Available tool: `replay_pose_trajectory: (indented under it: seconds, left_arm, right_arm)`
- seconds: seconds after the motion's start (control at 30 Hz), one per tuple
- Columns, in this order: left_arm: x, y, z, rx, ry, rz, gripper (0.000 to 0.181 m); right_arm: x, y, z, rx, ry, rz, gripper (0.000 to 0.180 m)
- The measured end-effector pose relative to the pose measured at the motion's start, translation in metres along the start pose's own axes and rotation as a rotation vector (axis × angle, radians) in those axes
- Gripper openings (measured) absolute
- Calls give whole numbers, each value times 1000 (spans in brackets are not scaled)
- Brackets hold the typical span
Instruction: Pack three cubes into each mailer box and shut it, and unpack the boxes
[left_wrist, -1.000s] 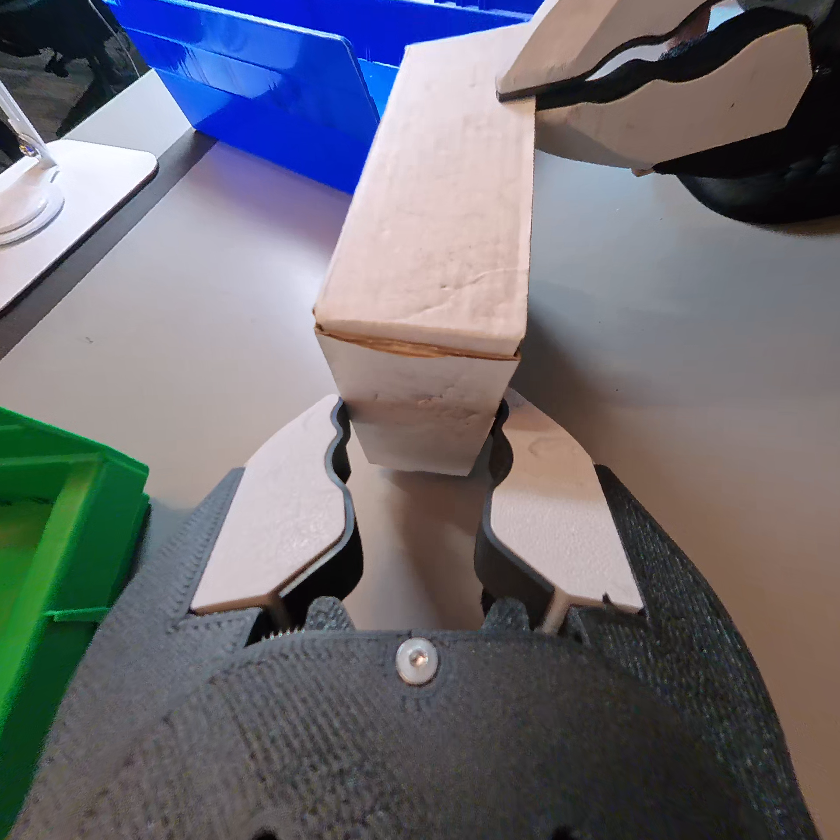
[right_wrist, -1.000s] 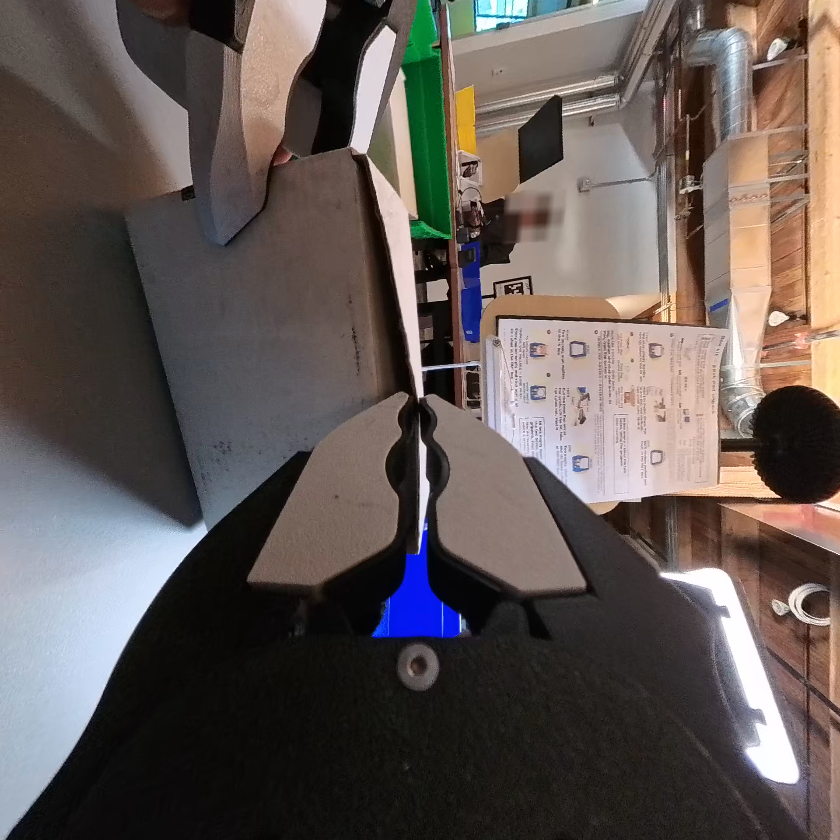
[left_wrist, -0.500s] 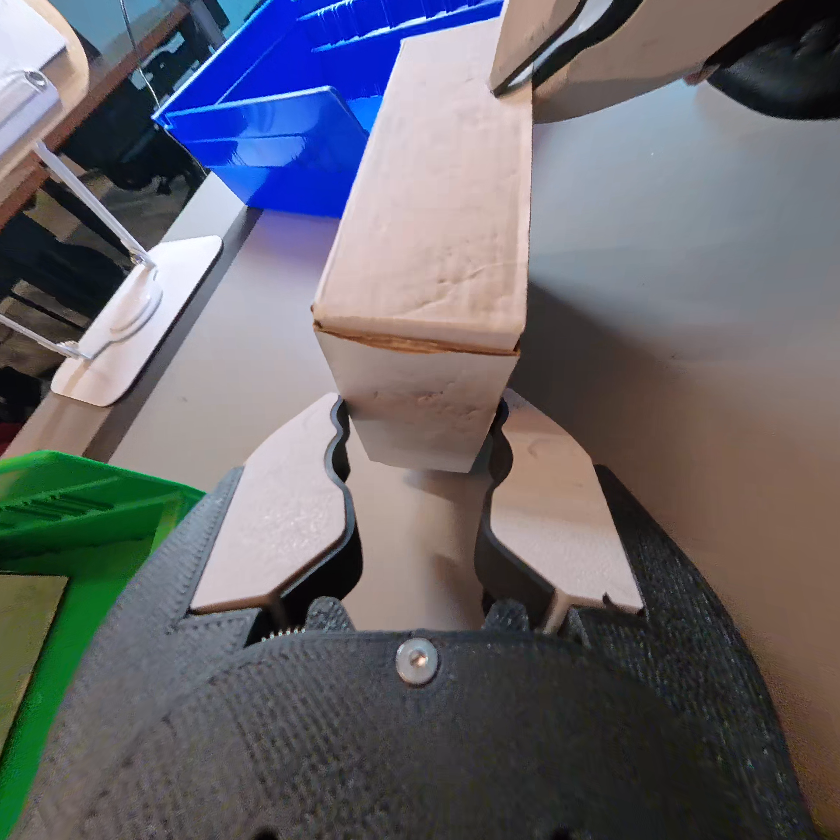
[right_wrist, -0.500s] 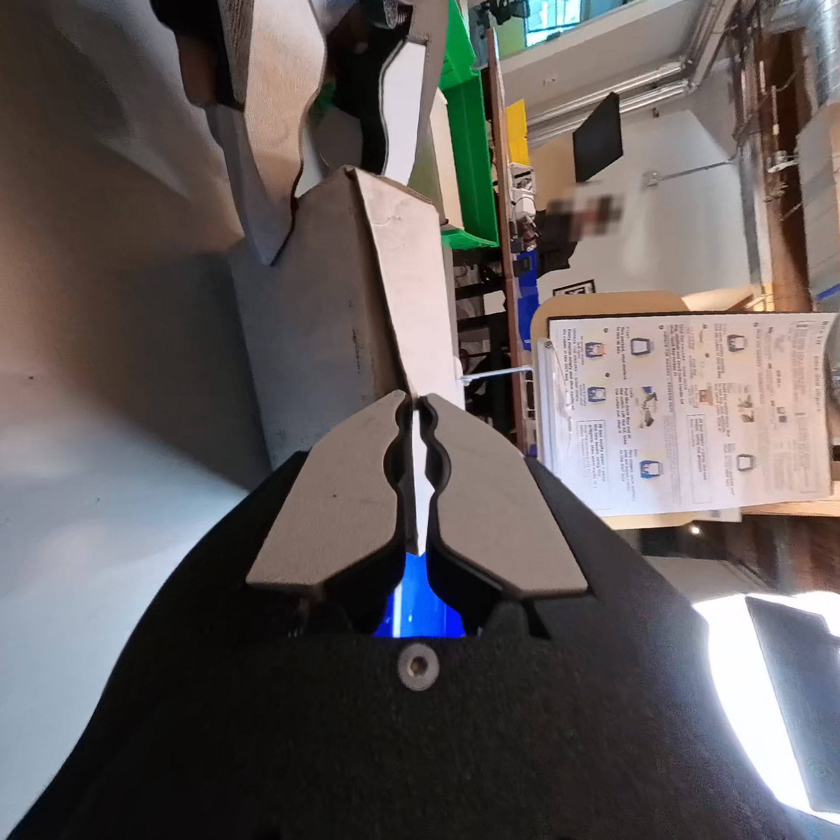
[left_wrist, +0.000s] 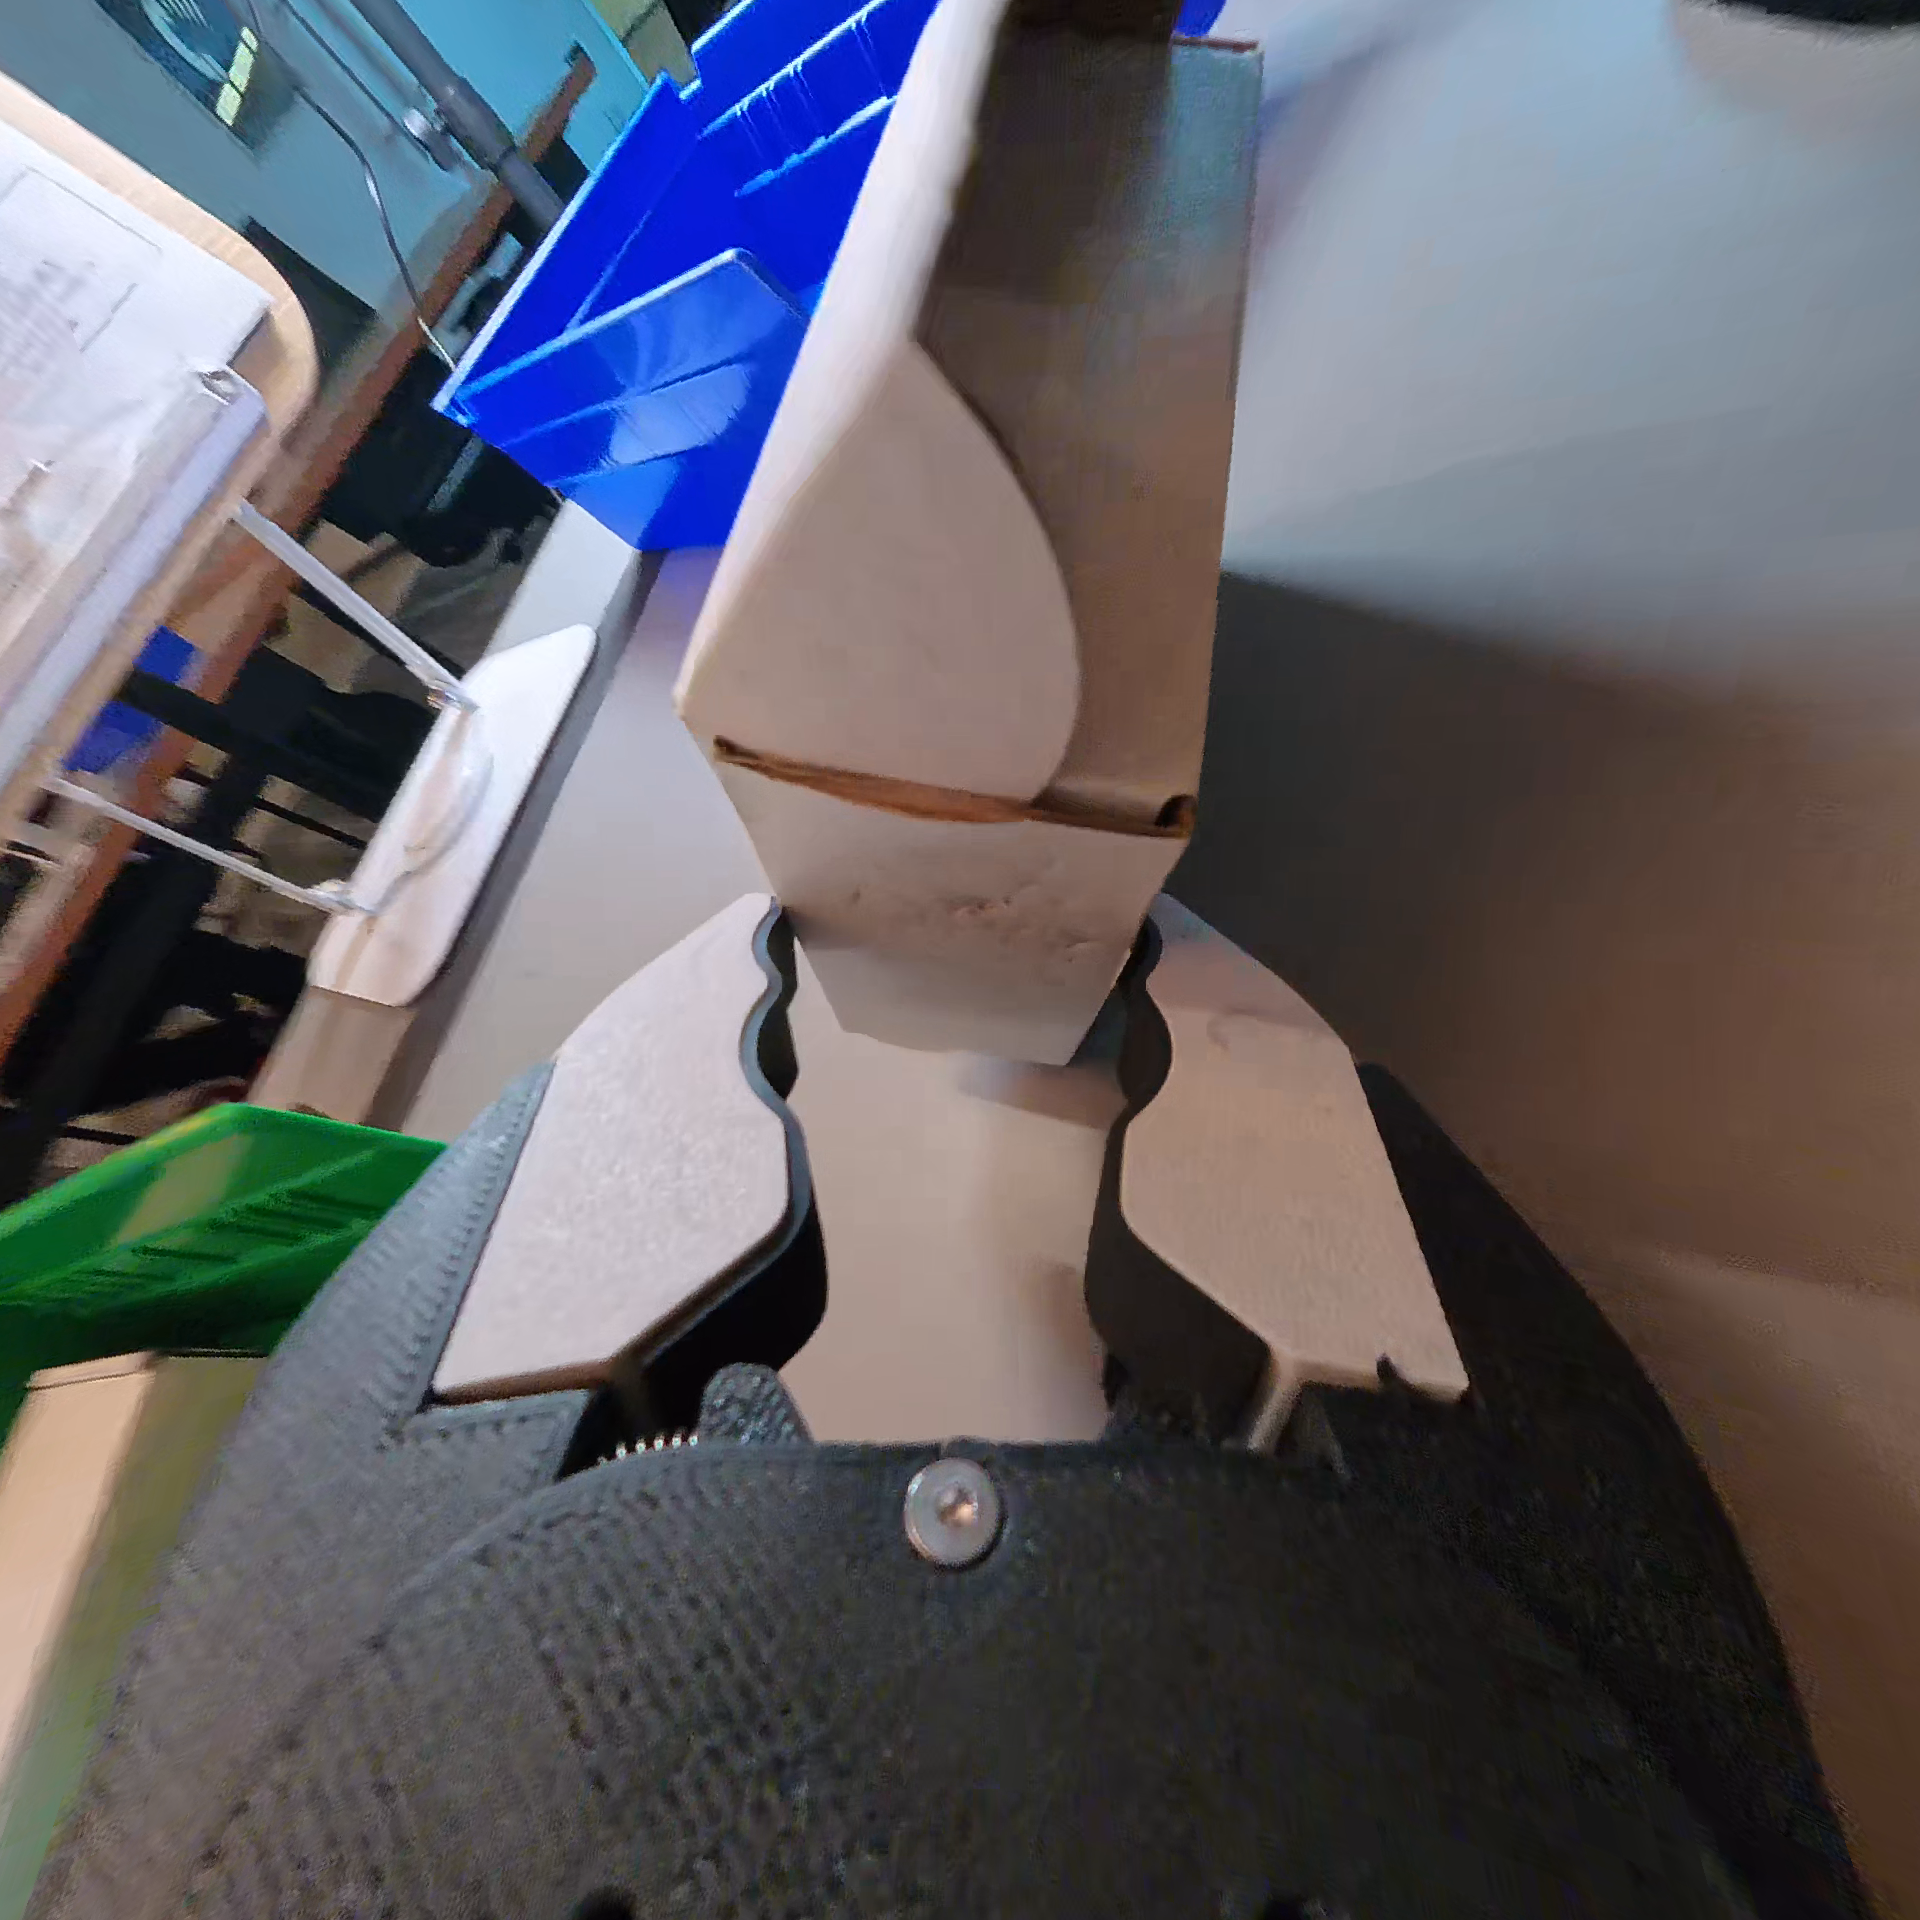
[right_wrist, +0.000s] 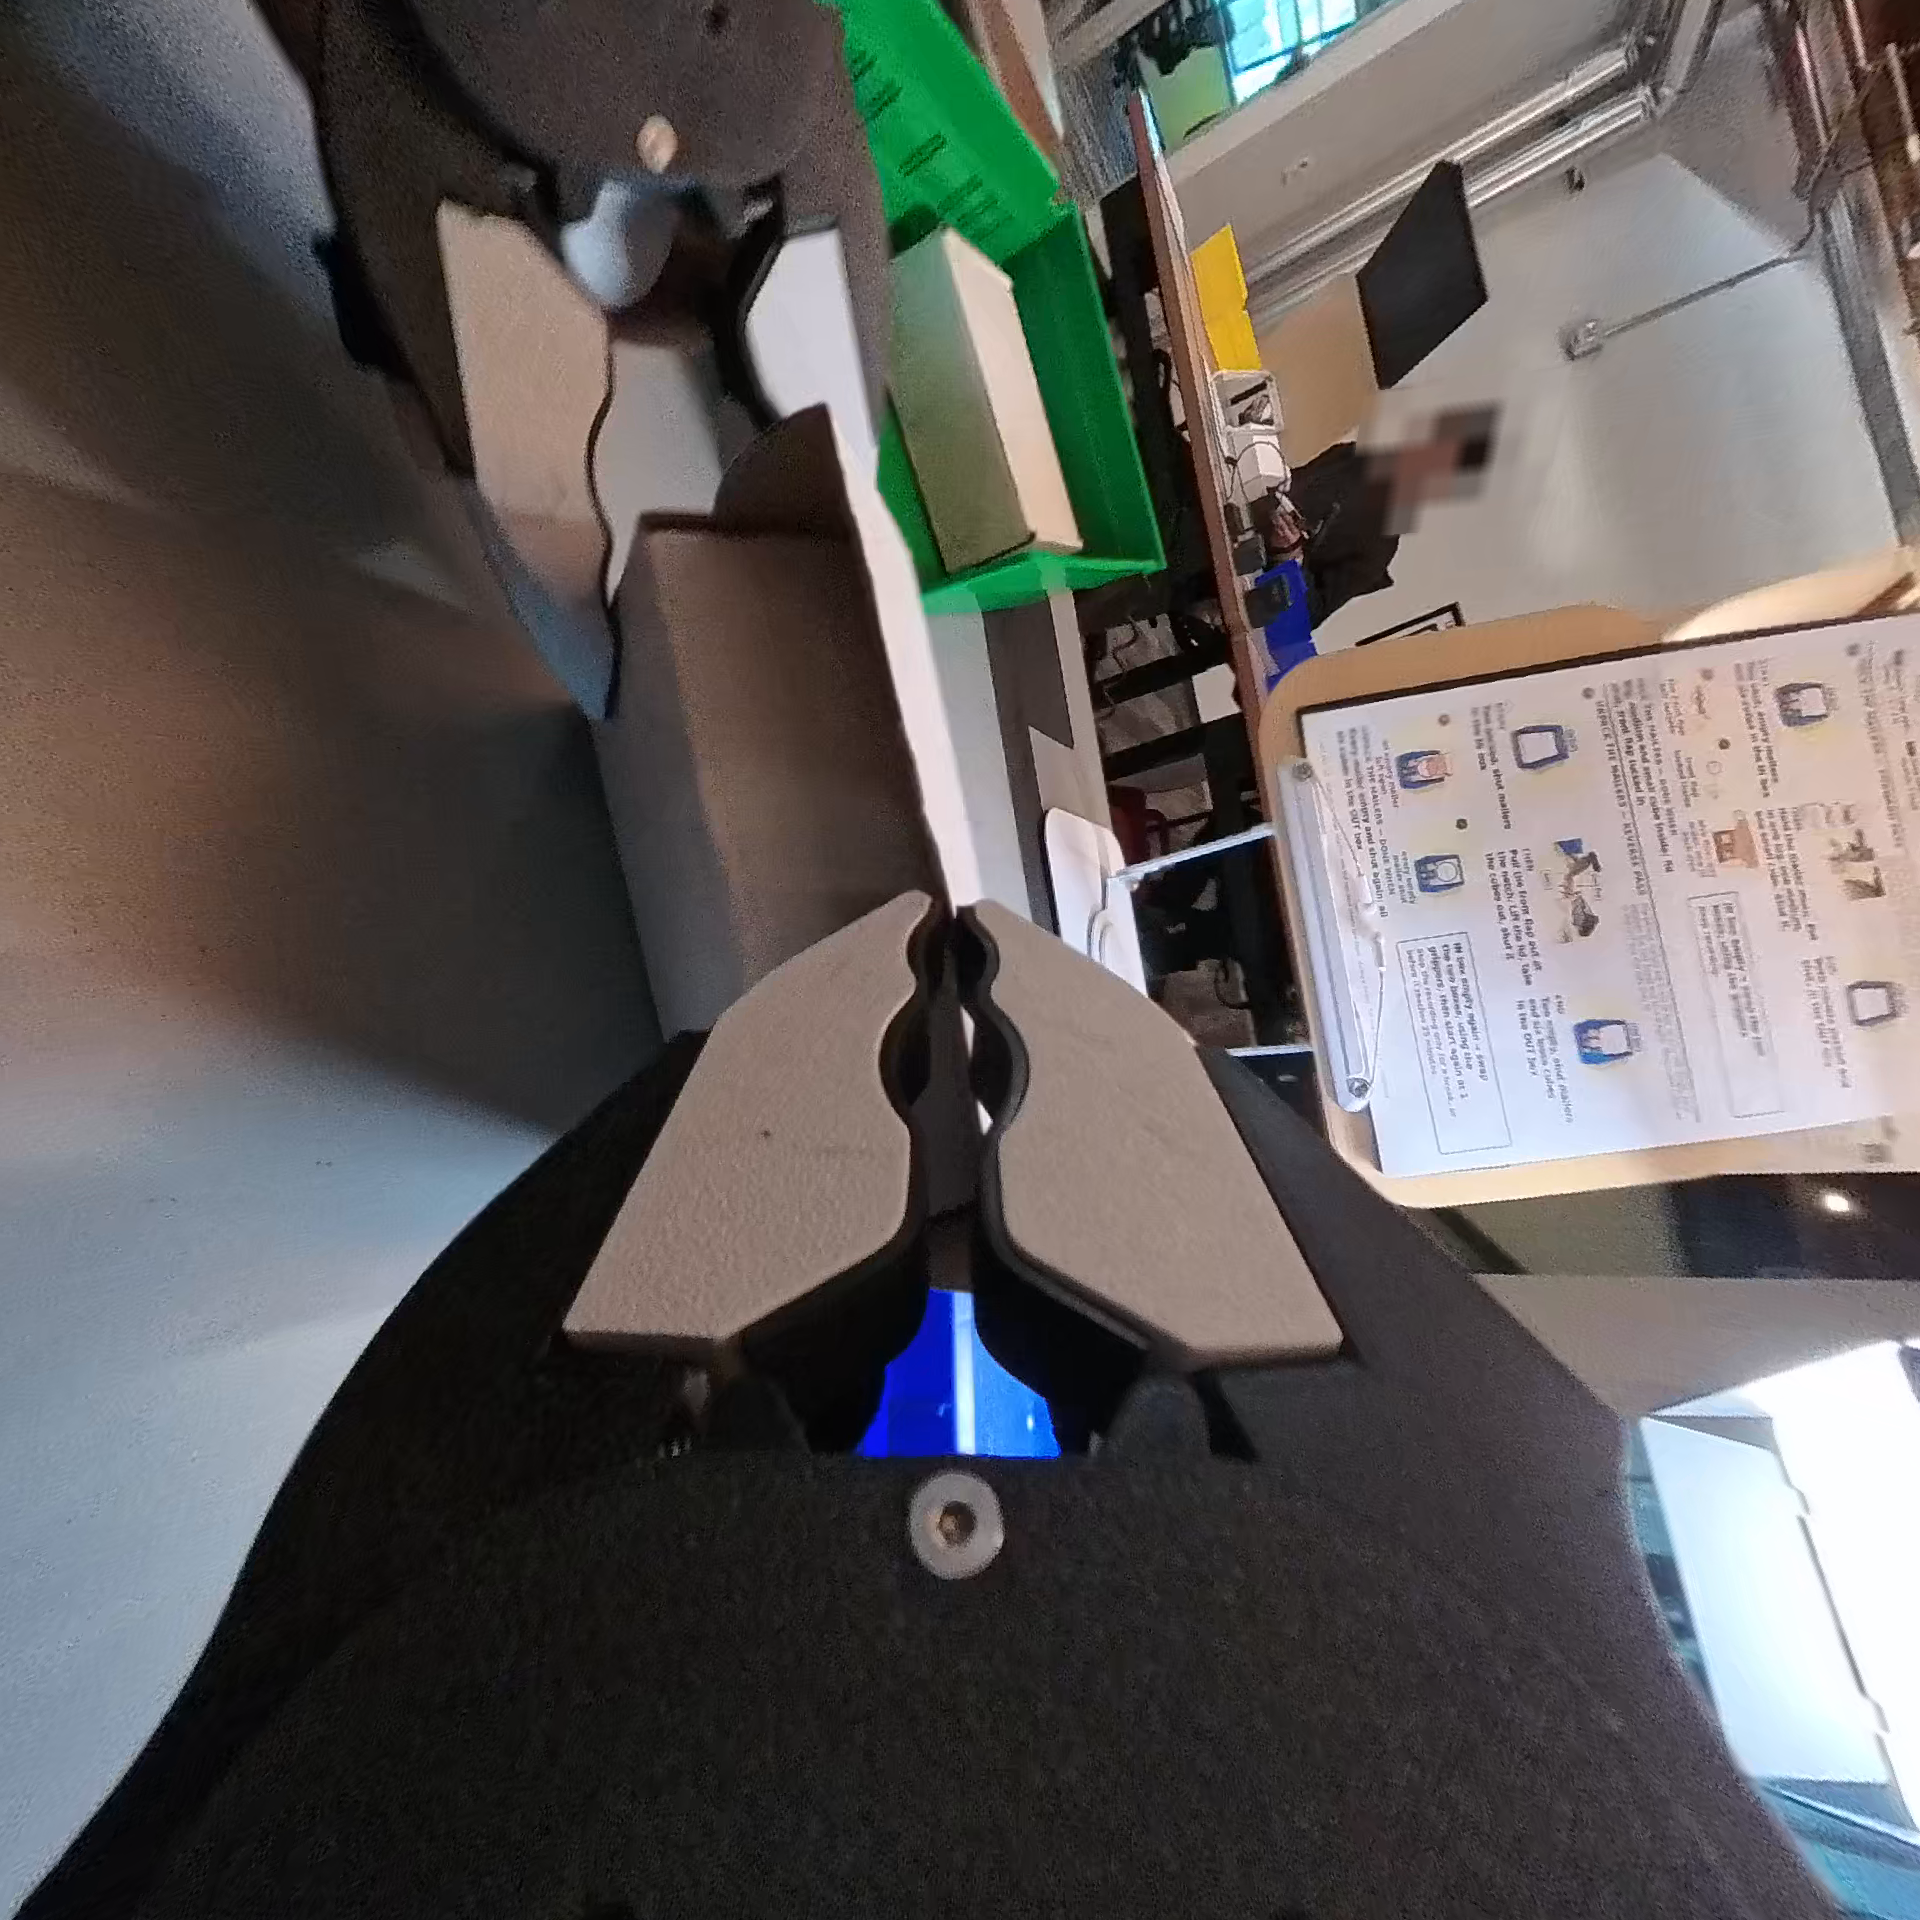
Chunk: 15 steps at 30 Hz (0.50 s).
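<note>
A white cardboard mailer box (left_wrist: 935, 904) is held above the grey table (left_wrist: 1558, 520). My left gripper (left_wrist: 961, 935) is shut on its near end. The lid (left_wrist: 883, 416) stands away from the body, and a rounded side flap (left_wrist: 935, 603) shows in the gap. My right gripper (right_wrist: 951, 914) is shut on the thin edge of the lid (right_wrist: 914, 675) at the box's (right_wrist: 769, 727) other end. In the right wrist view one finger (right_wrist: 520, 416) of the left gripper shows on the far end. No cubes are in view, and the box's inside is hidden.
A blue bin (left_wrist: 644, 416) stands beyond the box. A green bin (left_wrist: 187, 1226) is at the left and holds another white box (right_wrist: 977, 416). A printed sheet on a clear stand (right_wrist: 1610, 883) and its base (left_wrist: 468, 790) stand at the table's edge.
The lid has come away from the box body, so the side flap now shows. The box and both grippers have tilted. Both grippers have kept their hold.
</note>
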<state>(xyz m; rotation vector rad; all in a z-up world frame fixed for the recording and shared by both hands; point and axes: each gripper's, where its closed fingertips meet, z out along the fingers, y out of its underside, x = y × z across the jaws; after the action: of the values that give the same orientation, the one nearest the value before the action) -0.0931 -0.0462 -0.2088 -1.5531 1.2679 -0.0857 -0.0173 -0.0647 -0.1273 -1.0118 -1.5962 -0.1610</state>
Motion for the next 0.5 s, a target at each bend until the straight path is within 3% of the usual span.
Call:
replay_pose_trajectory:
  seconds: [0.17,0.2,0.3,0.4,0.5]
  left_arm:
    - [-3,12,1,-40,-91,197,60]
    - [0,19,0,-71,-58,183,69]
    - [23,34,-13,-112,169,-49,84]
    - [44,17,-40,-5,390,-336,85]
    - [36,-7,-59,128,349,-468,73]
  right_arm:
    - [-2,-9,-8,-41,-162,80,1]
    - [-5,-10,-10,-48,-188,94,1]
    - [-19,-12,-19,-59,-234,115,2]
    - [-35,-16,-28,-63,-269,141,2]
    - [-52,-19,-35,-71,-320,175,2]
